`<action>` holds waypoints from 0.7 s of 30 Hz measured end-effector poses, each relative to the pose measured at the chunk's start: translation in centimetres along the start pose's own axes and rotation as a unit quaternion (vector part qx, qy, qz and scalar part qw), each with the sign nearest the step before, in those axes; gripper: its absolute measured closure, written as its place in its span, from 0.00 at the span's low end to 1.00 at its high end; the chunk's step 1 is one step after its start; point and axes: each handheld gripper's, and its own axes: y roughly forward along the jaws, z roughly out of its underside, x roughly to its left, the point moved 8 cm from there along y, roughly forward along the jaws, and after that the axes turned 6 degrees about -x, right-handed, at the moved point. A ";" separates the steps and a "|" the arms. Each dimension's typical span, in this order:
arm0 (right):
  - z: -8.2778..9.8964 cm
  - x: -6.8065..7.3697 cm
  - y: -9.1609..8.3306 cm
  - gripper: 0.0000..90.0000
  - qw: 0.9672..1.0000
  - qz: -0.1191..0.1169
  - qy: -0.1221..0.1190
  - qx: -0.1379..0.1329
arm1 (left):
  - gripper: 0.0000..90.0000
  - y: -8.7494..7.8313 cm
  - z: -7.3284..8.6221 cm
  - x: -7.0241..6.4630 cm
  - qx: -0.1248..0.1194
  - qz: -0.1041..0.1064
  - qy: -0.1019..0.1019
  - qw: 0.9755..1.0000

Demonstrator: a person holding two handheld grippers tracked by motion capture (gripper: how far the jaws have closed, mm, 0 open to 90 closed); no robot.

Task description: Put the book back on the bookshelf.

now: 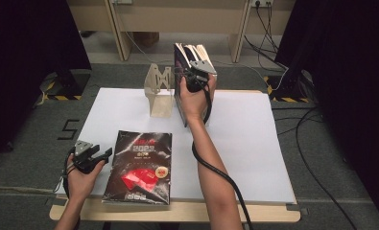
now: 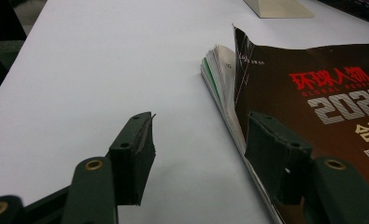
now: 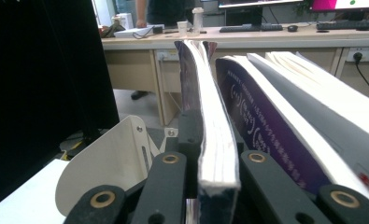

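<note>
A dark magazine [image 1: 139,165] with red and white lettering lies flat near the table's front edge; its left page edge [image 2: 219,79] curls up. My left gripper [image 1: 102,152] [image 2: 202,130] stands open beside it, one jaw on the white sheet and the other at the magazine's left edge, nothing pinched. At the back, my right gripper [image 1: 196,76] [image 3: 210,135] is shut on the spine edge of an upright magazine [image 3: 203,93] [image 1: 181,57]. That magazine stands just right of a cream bookend [image 1: 159,93] [image 3: 107,163].
More books [image 3: 285,116] lean to the right of the held magazine. A white sheet [image 1: 254,143] covers the table top. Desks, cables and dark curtains surround the table. A person stands at a far desk in the right gripper view.
</note>
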 end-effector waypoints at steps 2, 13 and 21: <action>0.1 0.1 0.3 0.94 1.000 0.001 -0.003 0.000 | 0.45 0.0 0.0 0.0 0.000 -0.001 0.001 1.000; 0.5 0.5 1.4 0.94 1.000 0.006 -0.007 0.001 | 0.45 0.0 0.0 -0.1 -0.002 0.000 0.005 1.000; 0.8 0.4 2.0 0.94 1.000 0.019 -0.017 -0.006 | 0.45 0.0 0.0 -0.2 -0.001 -0.001 0.009 1.000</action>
